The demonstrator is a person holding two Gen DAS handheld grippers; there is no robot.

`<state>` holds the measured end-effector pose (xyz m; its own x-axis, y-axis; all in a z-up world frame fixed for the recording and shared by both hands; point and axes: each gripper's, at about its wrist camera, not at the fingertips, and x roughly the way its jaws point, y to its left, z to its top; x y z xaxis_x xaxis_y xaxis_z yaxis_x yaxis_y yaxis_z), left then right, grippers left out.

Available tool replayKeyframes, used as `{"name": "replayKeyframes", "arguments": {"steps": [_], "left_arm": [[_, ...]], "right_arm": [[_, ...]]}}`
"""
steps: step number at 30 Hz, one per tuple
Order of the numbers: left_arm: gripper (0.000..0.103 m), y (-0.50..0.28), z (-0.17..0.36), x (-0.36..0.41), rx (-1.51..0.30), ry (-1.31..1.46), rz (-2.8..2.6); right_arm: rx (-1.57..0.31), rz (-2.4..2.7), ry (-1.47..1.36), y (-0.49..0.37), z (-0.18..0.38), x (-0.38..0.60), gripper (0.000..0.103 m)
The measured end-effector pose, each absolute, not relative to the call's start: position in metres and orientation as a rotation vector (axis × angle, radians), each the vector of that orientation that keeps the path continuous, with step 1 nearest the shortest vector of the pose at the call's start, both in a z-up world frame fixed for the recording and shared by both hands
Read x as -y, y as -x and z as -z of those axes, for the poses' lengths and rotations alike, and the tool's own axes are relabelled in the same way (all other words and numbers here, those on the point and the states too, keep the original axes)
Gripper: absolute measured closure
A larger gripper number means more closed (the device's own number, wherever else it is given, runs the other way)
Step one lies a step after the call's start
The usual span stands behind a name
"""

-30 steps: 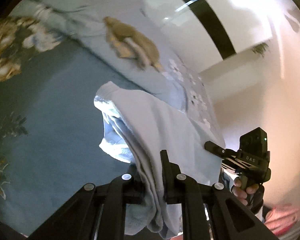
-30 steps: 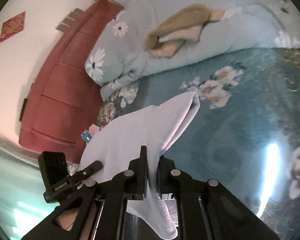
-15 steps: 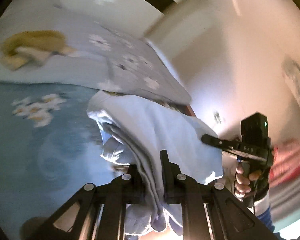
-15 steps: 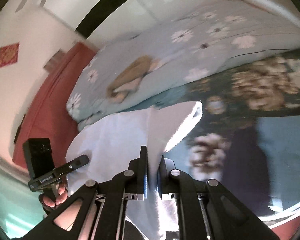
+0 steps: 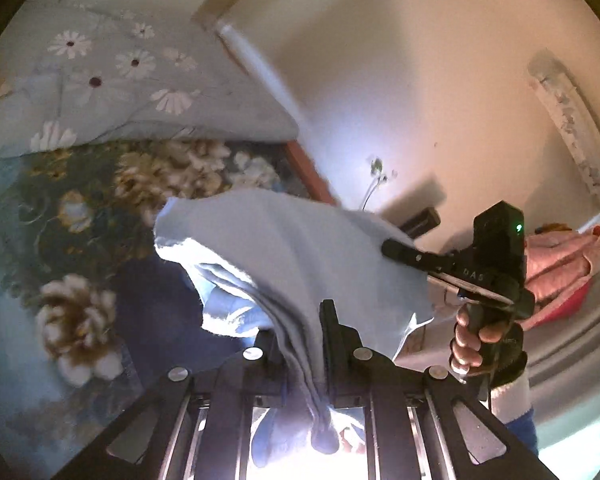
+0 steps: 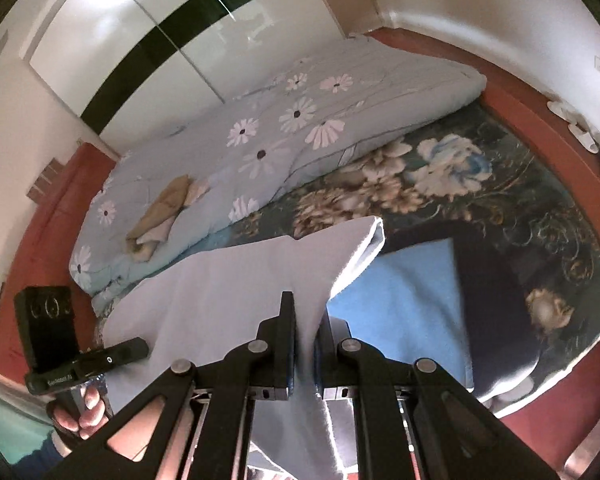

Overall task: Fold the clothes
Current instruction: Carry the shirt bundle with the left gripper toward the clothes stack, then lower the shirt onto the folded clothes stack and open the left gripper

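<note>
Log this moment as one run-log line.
task: fold clothes | left hand-held gripper: shut on pale blue garment | right hand-held gripper: shut on same garment | garment: held above bed

Both wrist views close, angled down, sharing the bed (image 6: 500, 208).

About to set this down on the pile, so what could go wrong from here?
1. The pale blue garment hangs between the left claw and right claw, each pinching one bunched edge; a slip would undo the fold.
2. It may land crooked on the brighter blue folded cloth on the bed.
</note>
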<state>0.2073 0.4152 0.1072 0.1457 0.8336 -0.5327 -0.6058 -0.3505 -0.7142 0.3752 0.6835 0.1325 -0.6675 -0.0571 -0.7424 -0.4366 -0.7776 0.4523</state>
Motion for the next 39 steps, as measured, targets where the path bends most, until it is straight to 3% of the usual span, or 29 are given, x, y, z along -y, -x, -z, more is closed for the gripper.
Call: {"name": "replayKeyframes", "arguments": {"steps": [4, 10, 15, 19, 26, 32, 35, 39], "left_arm": [[0.09, -0.218, -0.079, -0.44, 0.247, 1.241, -1.541], [0.088, -0.214, -0.034, -0.441, 0.21, 1.348, -1.547], [0.085, -0.206, -0.031, -0.423, 0.17, 1.349, -1.55], [0.084, -0.196, -0.047, -0.412, 0.089, 1.292, -1.651], [0.08, -0.22, -0.091, -0.425, -0.034, 1.123, -1.712], [0.079, -0.249, -0.066, -0.447, -0.178, 1.15, -1.655], [0.079, -0.252, -0.051, -0.449, -0.198, 1.18, -1.643], [0.079, -0.249, -0.031, -0.453, -0.202, 1.239, -1.626]], "right_arm": [[-0.924, -2.472, 1.128, -0.382, -0.113, -0.71, 0.095], [-1.004, -2.304, 1.254, -0.38, -0.036, -0.725, 0.095], [-1.093, -2.292, 1.175, -0.394, -0.025, -0.736, 0.094], [-1.027, -2.272, 1.167, -0.399, -0.037, -0.736, 0.082], [-0.704, -2.305, 1.167, -0.41, -0.072, -0.693, 0.082], [-0.554, -2.389, 1.126, -0.414, -0.085, -0.649, 0.082], [-0.565, -2.419, 1.132, -0.418, -0.076, -0.642, 0.076], [-0.635, -2.335, 1.216, -0.411, -0.041, -0.652, 0.076]]}}
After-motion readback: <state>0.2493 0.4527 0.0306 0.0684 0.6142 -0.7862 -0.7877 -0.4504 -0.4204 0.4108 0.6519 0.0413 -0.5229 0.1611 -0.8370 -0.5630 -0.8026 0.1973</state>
